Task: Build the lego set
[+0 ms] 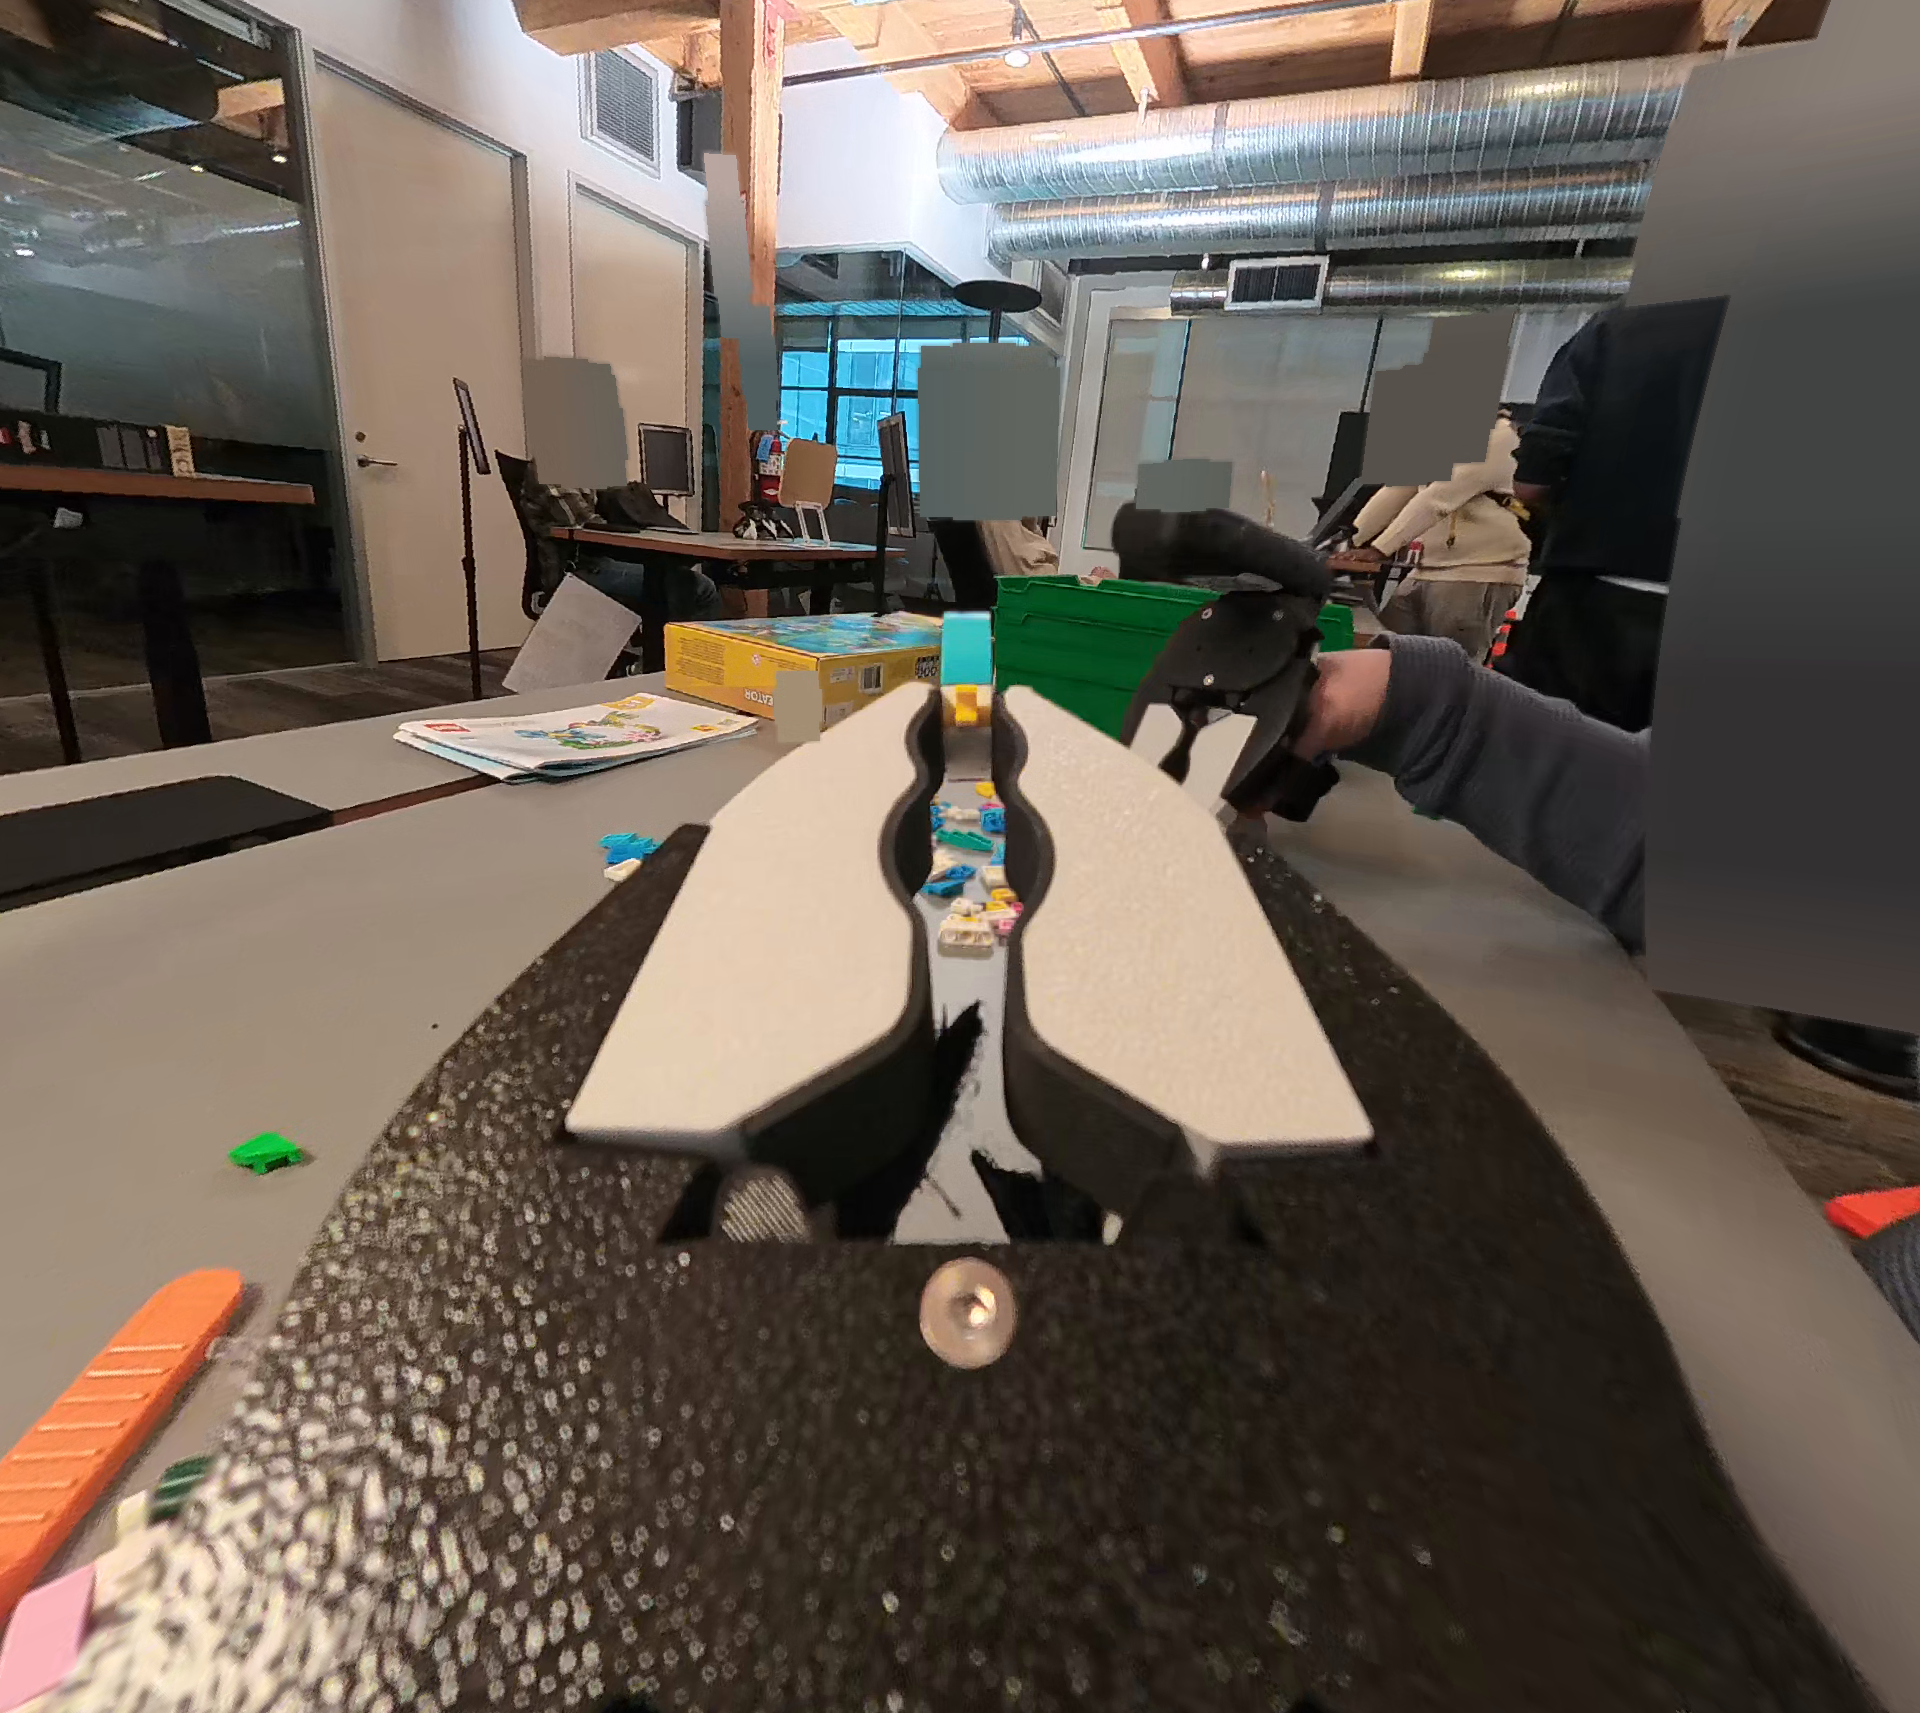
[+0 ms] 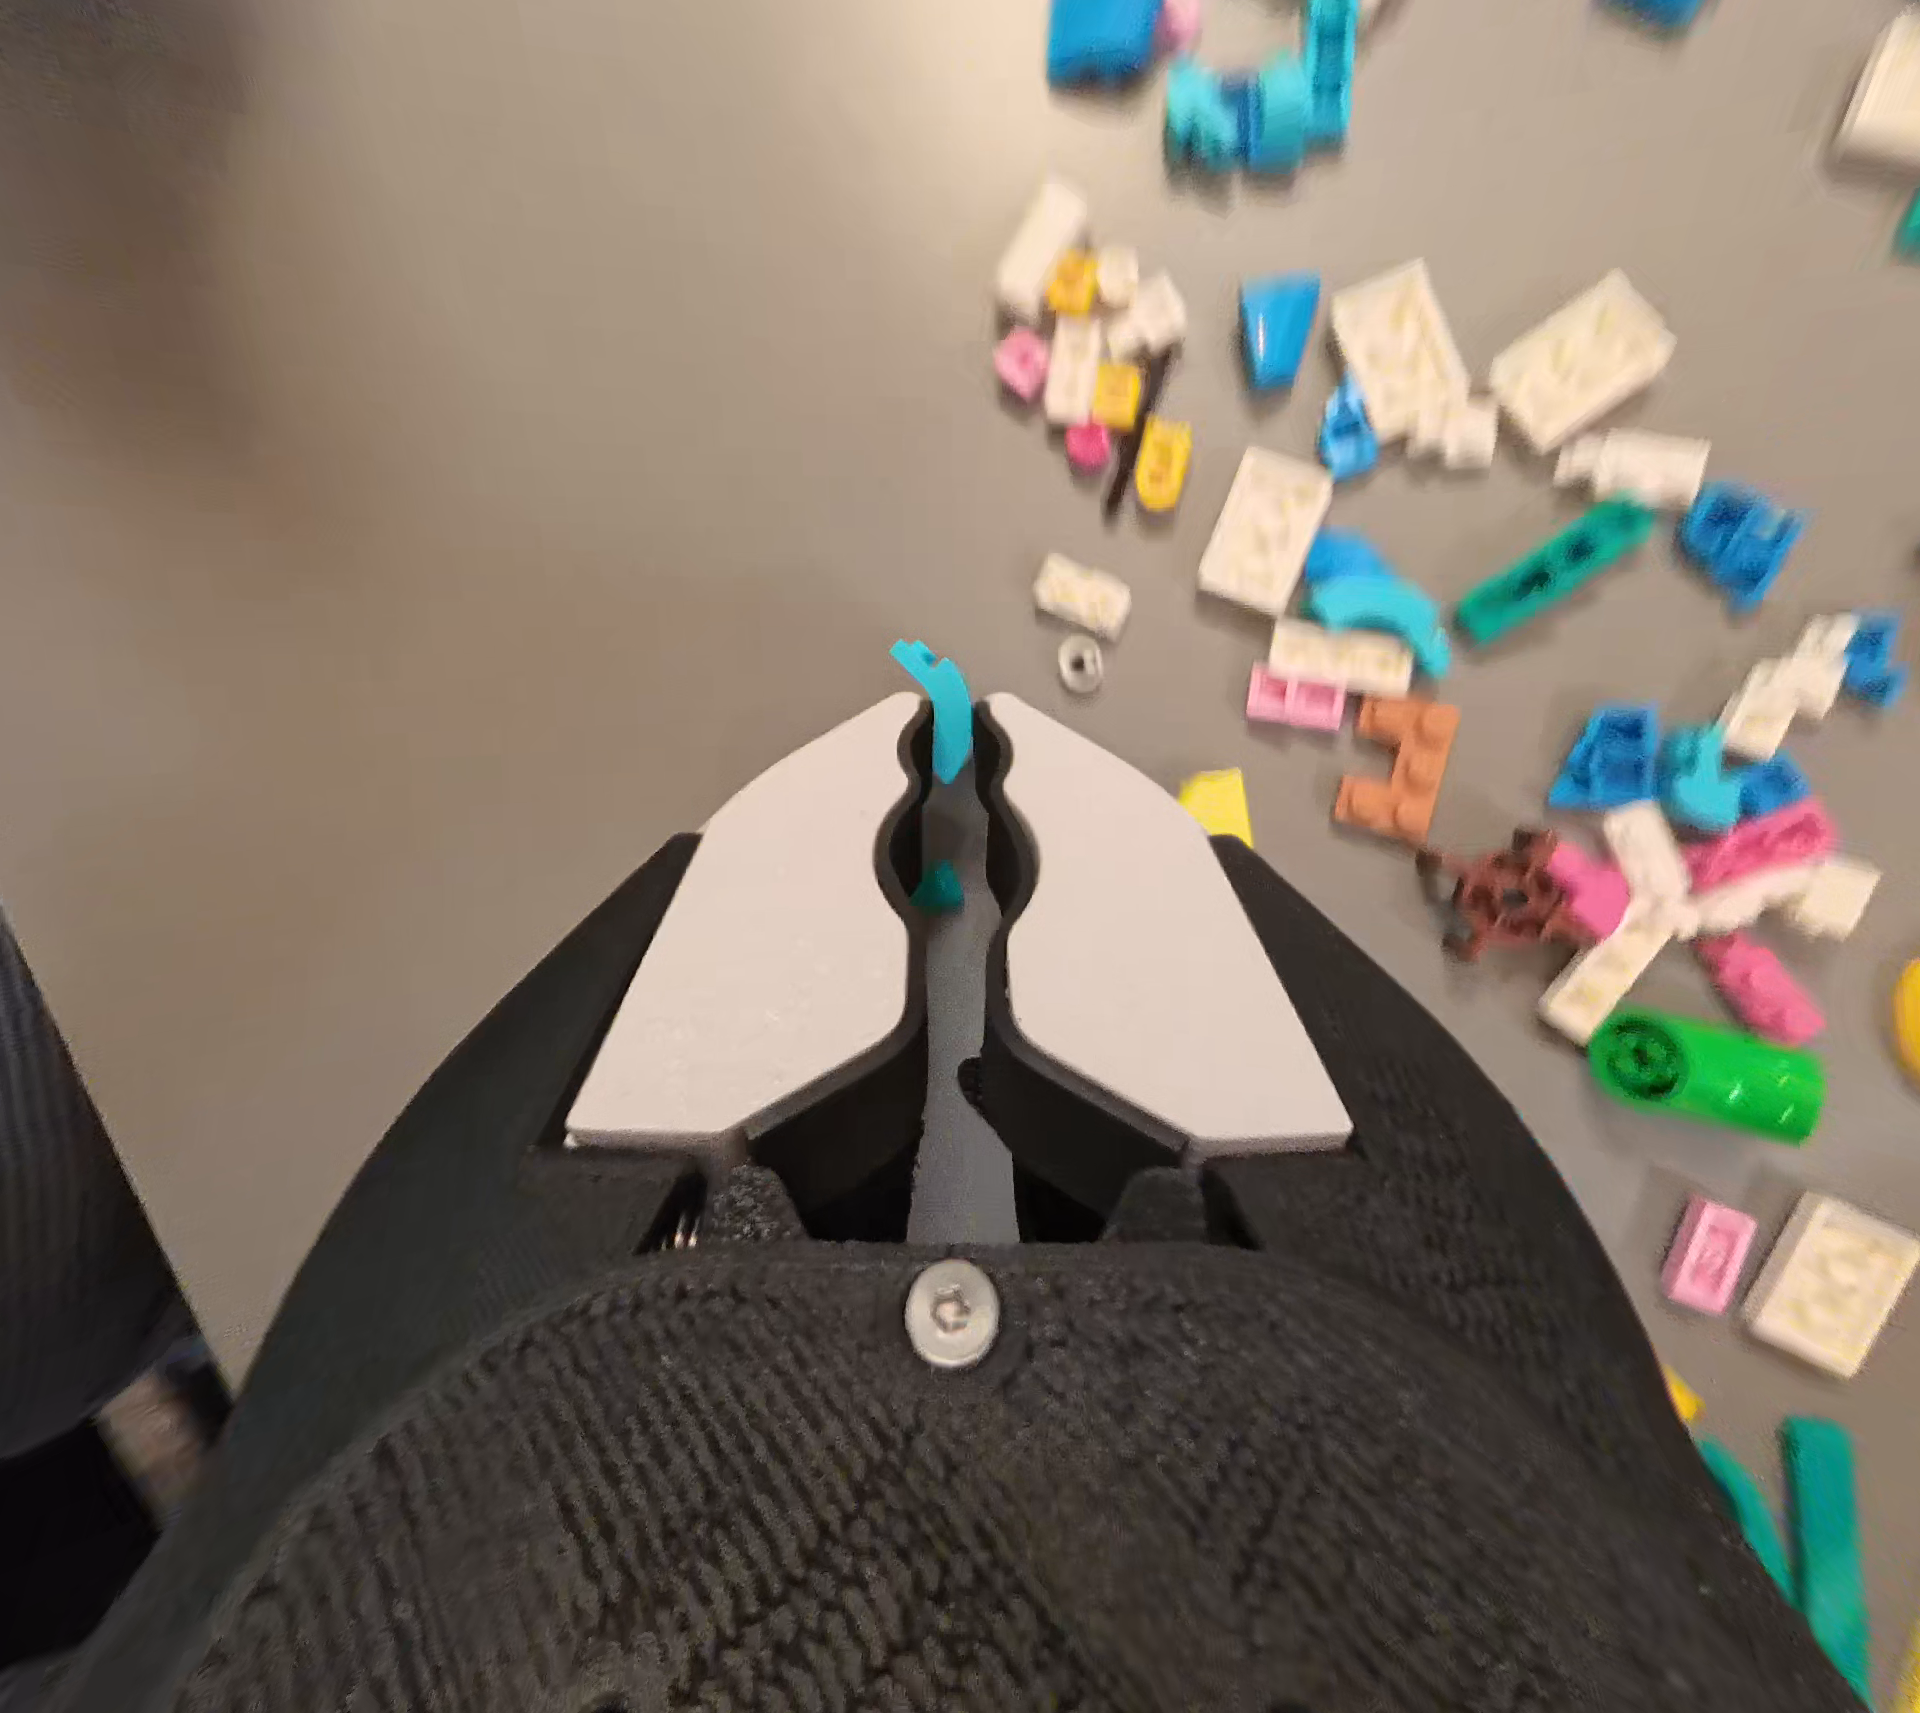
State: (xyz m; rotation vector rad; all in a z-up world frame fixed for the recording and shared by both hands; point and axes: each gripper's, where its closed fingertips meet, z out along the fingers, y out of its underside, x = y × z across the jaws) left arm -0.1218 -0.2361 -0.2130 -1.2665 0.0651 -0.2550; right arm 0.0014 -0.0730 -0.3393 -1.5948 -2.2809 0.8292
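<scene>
A: Start with the big things. The flat grey desk (image 1: 260, 967) carries everything: at its far side a green plastic crate (image 1: 1081, 635), left of that a yellow cardboard set box (image 1: 800, 661), and left again a stack of printed instruction booklets (image 1: 571, 733).

B: And the loose parts?

A: A wide scatter of small plastic bricks (image 2: 1455, 468) in white, blue, teal, pink and yellow lies on the right half of the desk in the right wrist view, well apart from the bare left half. Nearest the right gripper sit a yellow slope piece (image 2: 1218, 803) and a small grey ring (image 2: 1078, 661).

B: What are the grippers carrying?

A: The left gripper (image 1: 966, 713) has its fingers closed on a small stacked sub-assembly (image 1: 967, 676), a turquoise brick above a yellow and a pale one, held upright above the desk. The right gripper (image 2: 951, 718) has its fingers pinched on a thin curved turquoise piece (image 2: 943, 713) whose notched end sticks out past the tips. It's held above bare desk, just left of the scatter.

B: So the join comes next?

A: I'd judge so. The curved piece is gripped by a narrow edge, so it could pivot; bring it in slowly, keep the sub-assembly steady, and press straight along the studs. The view is blurred, so I can't tell which way its connecting side faces; check that first.
</scene>
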